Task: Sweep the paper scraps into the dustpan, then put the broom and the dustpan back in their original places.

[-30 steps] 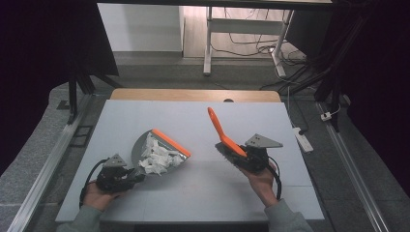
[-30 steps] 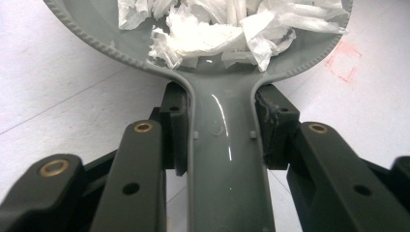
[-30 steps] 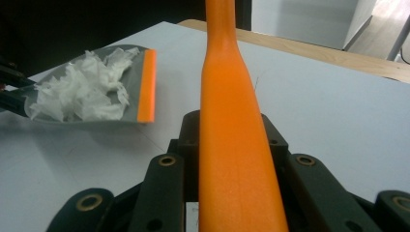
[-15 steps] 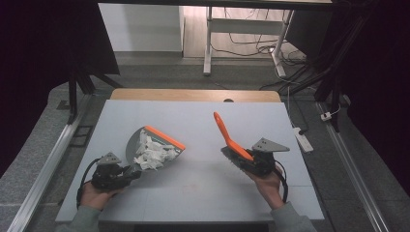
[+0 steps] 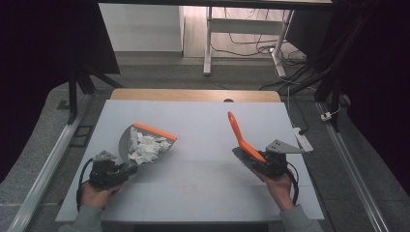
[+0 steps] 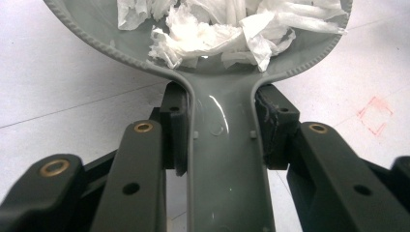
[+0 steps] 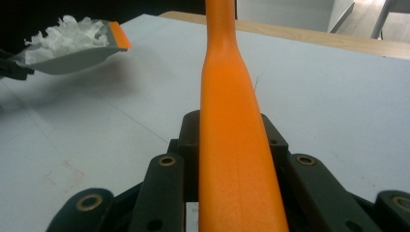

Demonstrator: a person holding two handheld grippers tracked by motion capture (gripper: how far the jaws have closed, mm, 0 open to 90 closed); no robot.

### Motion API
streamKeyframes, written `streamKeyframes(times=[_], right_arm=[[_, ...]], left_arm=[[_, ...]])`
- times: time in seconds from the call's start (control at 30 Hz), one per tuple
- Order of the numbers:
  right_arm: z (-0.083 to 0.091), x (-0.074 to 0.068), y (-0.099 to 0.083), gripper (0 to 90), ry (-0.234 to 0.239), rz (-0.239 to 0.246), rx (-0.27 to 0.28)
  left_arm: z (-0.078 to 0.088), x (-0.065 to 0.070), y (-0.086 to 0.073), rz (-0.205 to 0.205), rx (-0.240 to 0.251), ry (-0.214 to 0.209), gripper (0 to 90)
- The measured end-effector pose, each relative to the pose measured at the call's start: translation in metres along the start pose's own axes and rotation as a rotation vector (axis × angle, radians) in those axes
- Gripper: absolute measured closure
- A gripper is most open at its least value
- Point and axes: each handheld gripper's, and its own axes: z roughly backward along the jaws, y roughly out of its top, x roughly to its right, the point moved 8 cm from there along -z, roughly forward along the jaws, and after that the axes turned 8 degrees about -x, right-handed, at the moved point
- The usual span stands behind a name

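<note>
A grey dustpan (image 5: 126, 140) with an orange lip sits at the table's left, loaded with torn white paper (image 5: 145, 147). My left gripper (image 5: 124, 169) is shut on its handle (image 6: 227, 159); the pads press both sides, and paper (image 6: 227, 29) fills the pan ahead. At the right, my right gripper (image 5: 255, 162) is shut on an orange hand brush (image 5: 239, 137). Its handle (image 7: 232, 121) slants up and away, with the grey bristle end low by the jaws. The right gripper view also catches the dustpan (image 7: 72, 55) raised off the table at far left.
The white table (image 5: 203, 193) has a wooden strip along its far edge (image 5: 193, 95). A white power strip (image 5: 302, 137) lies by the right edge. A faint red square (image 6: 374, 113) is drawn on the tabletop near the dustpan. Cables and desk legs stand beyond.
My right gripper has carried the brush to the right, away from the dustpan. The dustpan and left gripper have stayed almost where they were.
</note>
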Motion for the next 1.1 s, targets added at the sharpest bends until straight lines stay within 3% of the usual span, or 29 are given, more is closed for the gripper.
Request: streamKeyframes(times=[0.27,0.7,0.93,1.1], right_arm=[[0.001,0.003,0.001,70.3,0.022,-0.031,0.01],[-0.006,0.002,-0.003,70.3,0.035,-0.078,-0.015],[-0.011,0.001,-0.008,70.3,0.026,-0.118,-0.037],[-0.014,-0.001,-0.01,70.3,0.028,-0.119,-0.046]], left_arm=[[-0.003,0.003,0.001,0.029,0.008,0.024,61.2],[-0.013,0.003,0.001,0.076,0.001,0.111,61.2],[-0.019,-0.002,0.002,0.158,0.006,0.145,61.1],[-0.023,-0.004,0.002,0.182,0.006,0.166,61.1]])
